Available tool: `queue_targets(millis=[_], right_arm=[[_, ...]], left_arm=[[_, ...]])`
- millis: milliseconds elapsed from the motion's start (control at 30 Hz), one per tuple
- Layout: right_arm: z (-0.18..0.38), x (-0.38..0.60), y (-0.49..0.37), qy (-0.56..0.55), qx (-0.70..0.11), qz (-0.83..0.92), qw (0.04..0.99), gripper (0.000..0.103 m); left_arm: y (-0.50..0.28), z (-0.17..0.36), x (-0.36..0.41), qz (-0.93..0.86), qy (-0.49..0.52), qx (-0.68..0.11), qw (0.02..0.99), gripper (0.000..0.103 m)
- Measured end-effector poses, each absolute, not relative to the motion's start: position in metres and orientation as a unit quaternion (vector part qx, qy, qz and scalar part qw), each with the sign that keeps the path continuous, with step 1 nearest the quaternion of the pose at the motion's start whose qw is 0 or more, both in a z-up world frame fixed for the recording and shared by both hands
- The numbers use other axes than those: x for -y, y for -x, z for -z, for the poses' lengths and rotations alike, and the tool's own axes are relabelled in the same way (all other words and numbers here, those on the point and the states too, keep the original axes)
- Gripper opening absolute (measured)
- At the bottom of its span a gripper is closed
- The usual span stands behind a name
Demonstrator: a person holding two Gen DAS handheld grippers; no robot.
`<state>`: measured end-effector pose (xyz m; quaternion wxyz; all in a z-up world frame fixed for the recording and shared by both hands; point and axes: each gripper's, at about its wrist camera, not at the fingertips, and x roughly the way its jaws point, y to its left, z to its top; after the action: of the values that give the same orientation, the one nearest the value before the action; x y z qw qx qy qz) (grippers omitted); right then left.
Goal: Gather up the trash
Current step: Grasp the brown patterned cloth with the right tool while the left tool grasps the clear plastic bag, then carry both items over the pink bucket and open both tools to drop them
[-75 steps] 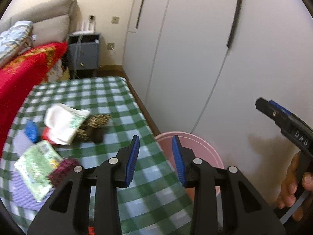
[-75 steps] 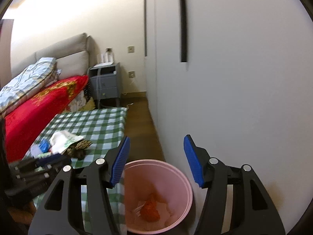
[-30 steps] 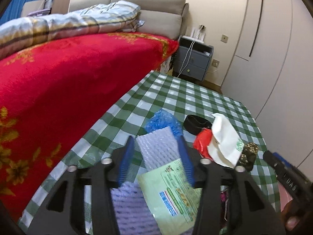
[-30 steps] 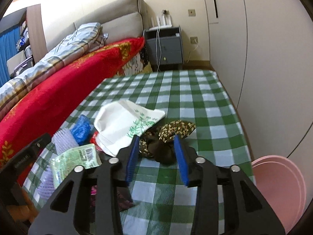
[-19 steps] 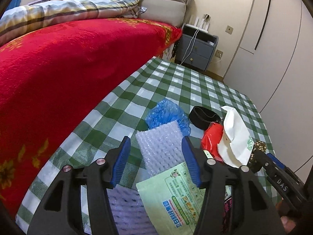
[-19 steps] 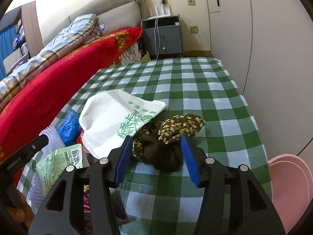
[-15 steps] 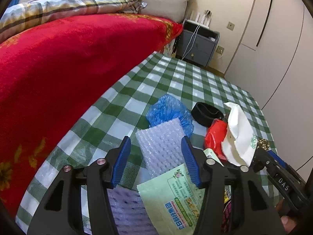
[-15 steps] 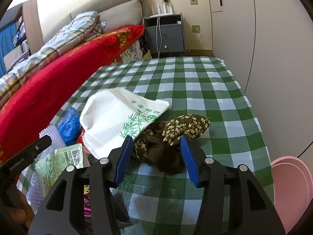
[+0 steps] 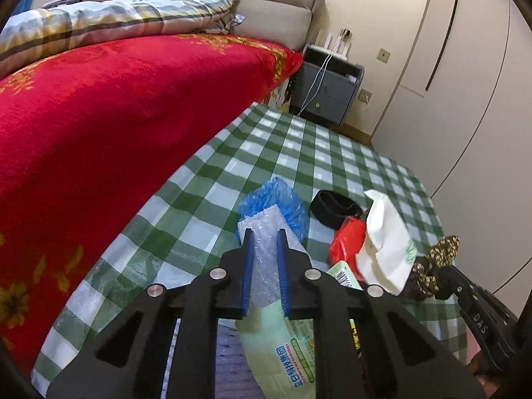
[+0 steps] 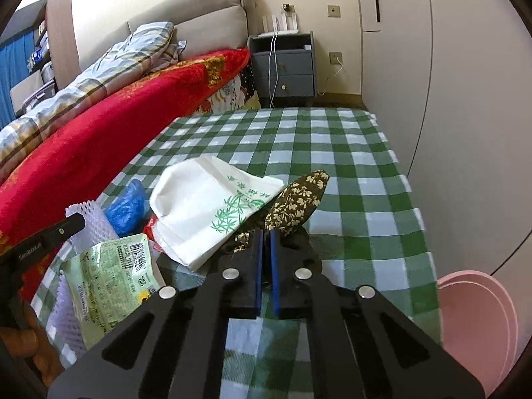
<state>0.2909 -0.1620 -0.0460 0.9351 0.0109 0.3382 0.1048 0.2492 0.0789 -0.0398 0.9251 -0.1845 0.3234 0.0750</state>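
Note:
Trash lies on a green checked cloth. My left gripper is shut on a sheet of clear bubble wrap, in front of a crumpled blue plastic bag. My right gripper is shut on a dark floral cloth scrap, which shows at the right in the left wrist view. A white paper bag and a green snack packet lie beside it. A pink bin stands at the lower right.
A red blanket on the bed borders the cloth on the left. A black band, a red wrapper and purple foam netting lie among the trash. A grey nightstand and white wardrobe doors stand behind.
Both grippers have closed: the left on the bubble wrap, the right on the floral cloth scrap. Both were open around these things half a second ago.

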Motion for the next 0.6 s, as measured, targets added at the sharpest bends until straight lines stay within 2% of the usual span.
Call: queue_targets(millis=[600], right_arm=[[-0.028,0.183,-0.210,0.017,-0.280,-0.101,0.954,0.004]], left_arm=[[-0.202,-0.040,-0.067,-0.083,0.108,-0.234,0.963,0.013]])
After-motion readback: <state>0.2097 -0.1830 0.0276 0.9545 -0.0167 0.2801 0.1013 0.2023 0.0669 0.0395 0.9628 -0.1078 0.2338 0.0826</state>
